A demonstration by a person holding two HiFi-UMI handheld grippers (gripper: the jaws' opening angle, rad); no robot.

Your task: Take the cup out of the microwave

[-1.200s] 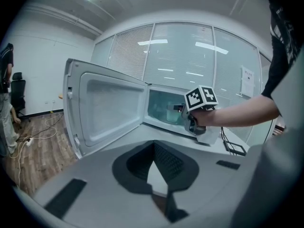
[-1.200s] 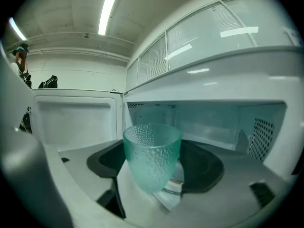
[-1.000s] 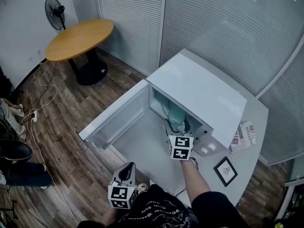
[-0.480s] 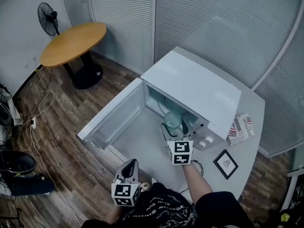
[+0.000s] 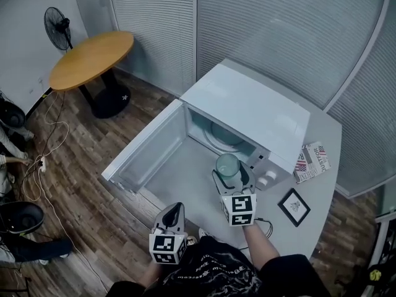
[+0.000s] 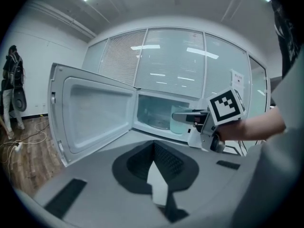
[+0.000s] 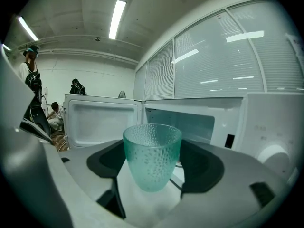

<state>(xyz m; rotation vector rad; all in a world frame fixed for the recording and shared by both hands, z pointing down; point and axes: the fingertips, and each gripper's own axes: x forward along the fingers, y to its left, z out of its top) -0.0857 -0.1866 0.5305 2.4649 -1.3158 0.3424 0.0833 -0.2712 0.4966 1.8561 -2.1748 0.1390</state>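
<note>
Cup removal: lift-out stage, judged nearly done.
Right gripper [image 5: 230, 173] pinches the frosted teal cup [image 5: 228, 164] upright, just outside the open microwave [image 5: 247, 107], over the tabletop [image 5: 185, 187] towards its near edge. Left gripper [image 5: 174, 212] pressed together, empty, held low. Next move probably calls for a level set-down clear of the door [image 5: 145, 150].

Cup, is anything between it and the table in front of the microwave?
Nothing visible. The right gripper holds the cup just outside the microwave, above bare table; the door is swung wide to the left.
</note>
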